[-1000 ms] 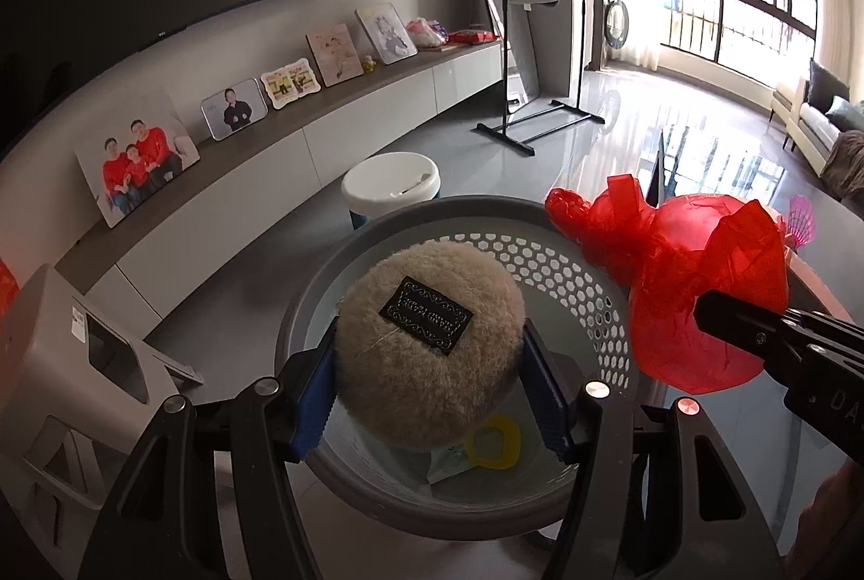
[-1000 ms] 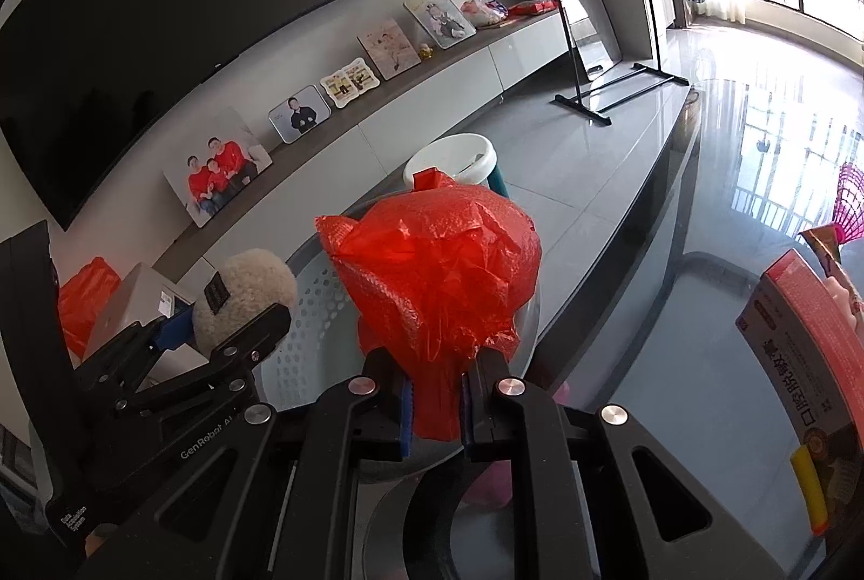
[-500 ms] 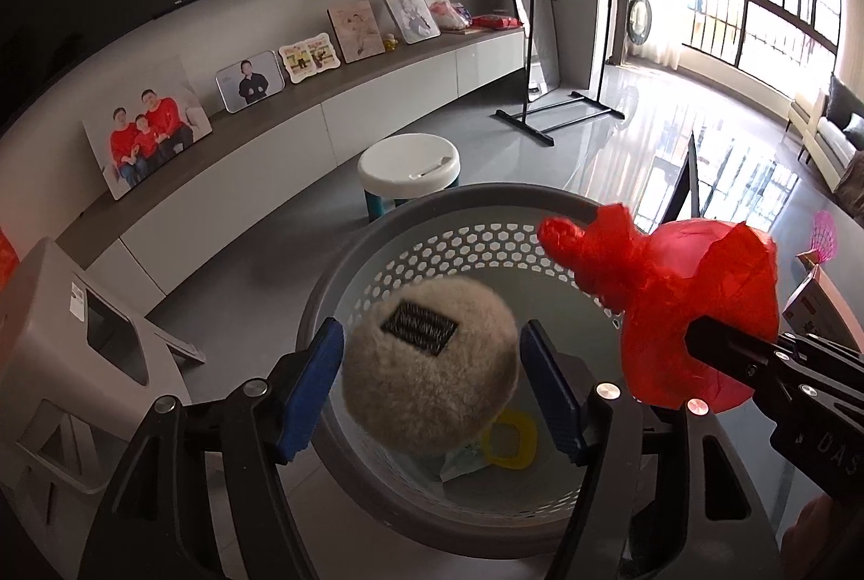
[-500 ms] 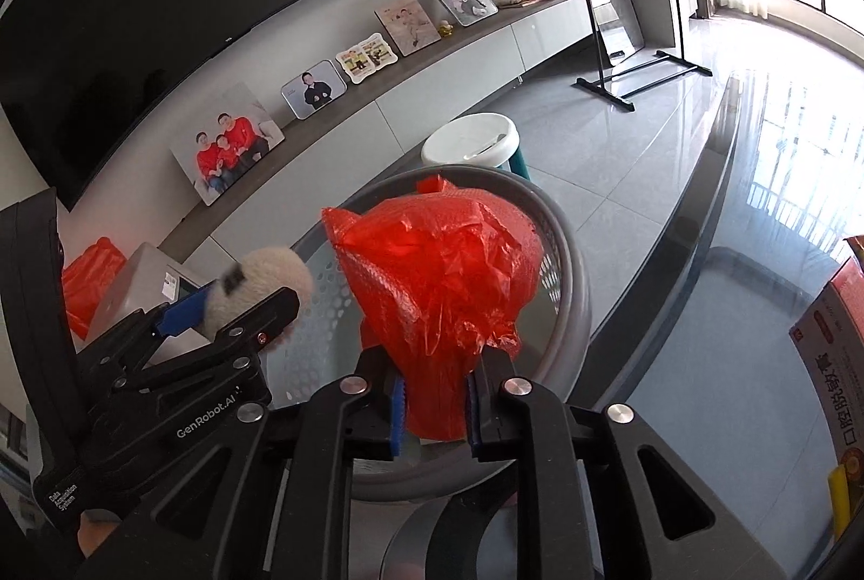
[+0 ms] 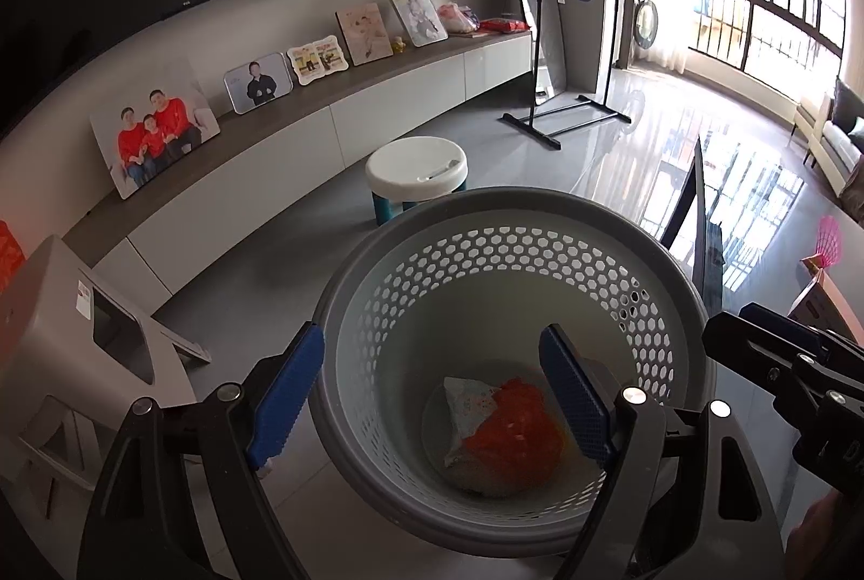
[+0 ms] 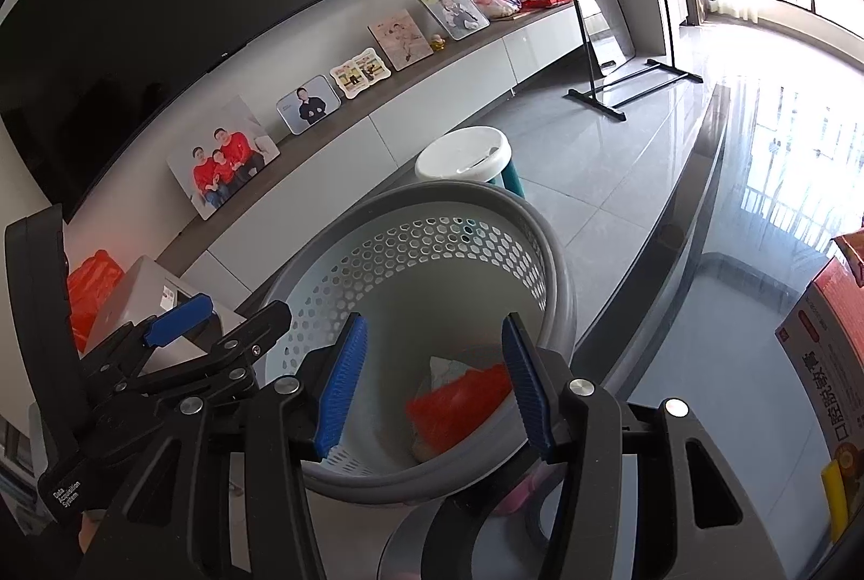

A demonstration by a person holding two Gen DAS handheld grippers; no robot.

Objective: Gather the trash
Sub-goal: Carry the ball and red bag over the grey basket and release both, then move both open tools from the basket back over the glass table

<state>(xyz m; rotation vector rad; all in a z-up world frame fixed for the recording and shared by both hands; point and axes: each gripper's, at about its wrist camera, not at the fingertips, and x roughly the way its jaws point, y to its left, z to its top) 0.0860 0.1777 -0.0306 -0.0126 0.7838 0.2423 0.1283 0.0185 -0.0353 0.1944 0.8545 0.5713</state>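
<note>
**Both claws empty over the bin**

Living room, glossy grey tile floor, long low TV cabinet [image 5: 302, 132] with photo frames along the wall, white stool [image 5: 416, 172] beyond the bin. Grey perforated basket [image 5: 502, 256] sits directly below and ahead of both claws. Left gripper [image 5: 432, 396] spread wide, nothing between the blue pads; right gripper [image 6: 432, 385] also wide and empty, hovering just to the right of the left one, over the basket's near rim. Trash lies at the basket bottom, below both: red plastic bag [image 5: 513, 434] on top, a white printed wrapper [image 5: 470, 402] touching its left side. Something pale sits under the bag, can't tell what.

Judgement: this drop looks done, more trash probably waits on the dark glass table [image 6: 702, 364] to the right of the right claw, where a red box [image 6: 831, 364] stands.

Risks: pulling away low could clip the basket rim and tip it, since it looks light. Both claws are close together, so turning toward the table could knock them into each other.
</note>
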